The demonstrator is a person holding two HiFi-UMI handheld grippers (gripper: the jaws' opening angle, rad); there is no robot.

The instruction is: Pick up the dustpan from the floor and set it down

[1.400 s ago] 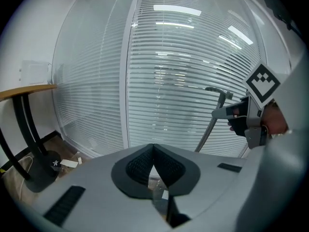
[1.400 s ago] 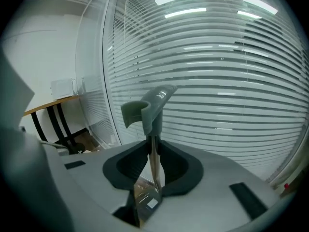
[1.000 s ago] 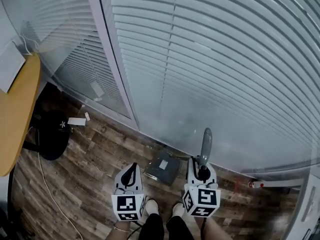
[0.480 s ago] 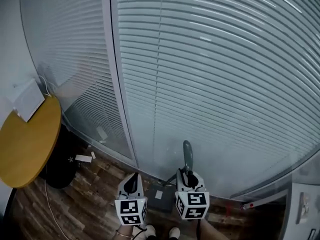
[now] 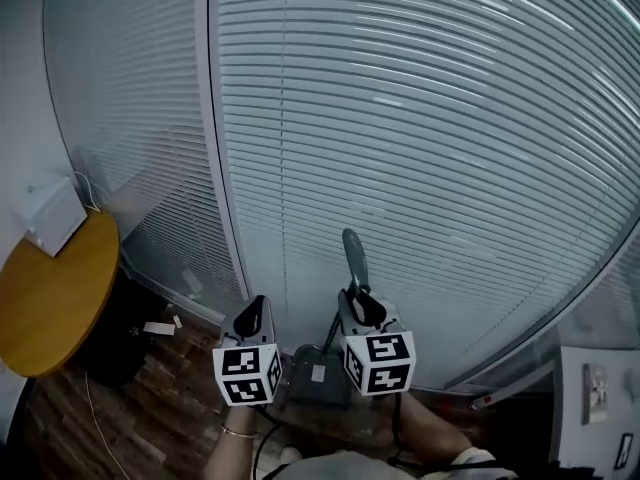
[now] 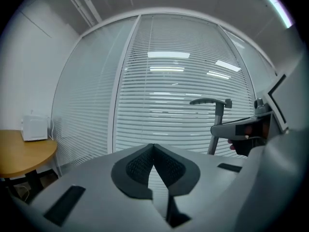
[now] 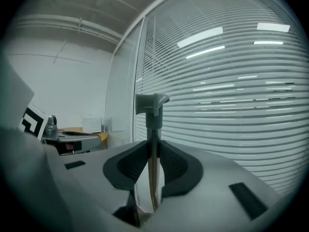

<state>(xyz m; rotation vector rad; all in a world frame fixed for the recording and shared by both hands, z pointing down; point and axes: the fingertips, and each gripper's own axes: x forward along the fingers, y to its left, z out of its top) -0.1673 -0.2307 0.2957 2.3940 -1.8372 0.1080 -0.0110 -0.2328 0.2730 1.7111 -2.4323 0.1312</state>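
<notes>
A grey dustpan hangs off the floor by its long upright handle. My right gripper is shut on that handle. In the right gripper view the handle's pole runs up between the dark pads to a grey grip on top. My left gripper is held beside it at about the same height, shut with nothing between its tips. From the left gripper view the dustpan handle and the right gripper show at the right.
A glass wall with white blinds stands close ahead. A round yellow table with a white box is at the left. Dark wood floor lies below, with a cable and small white bits near the wall.
Both grippers have risen together, and the dustpan has come up off the floor with the right one. The head view has tilted up toward the blinds.
</notes>
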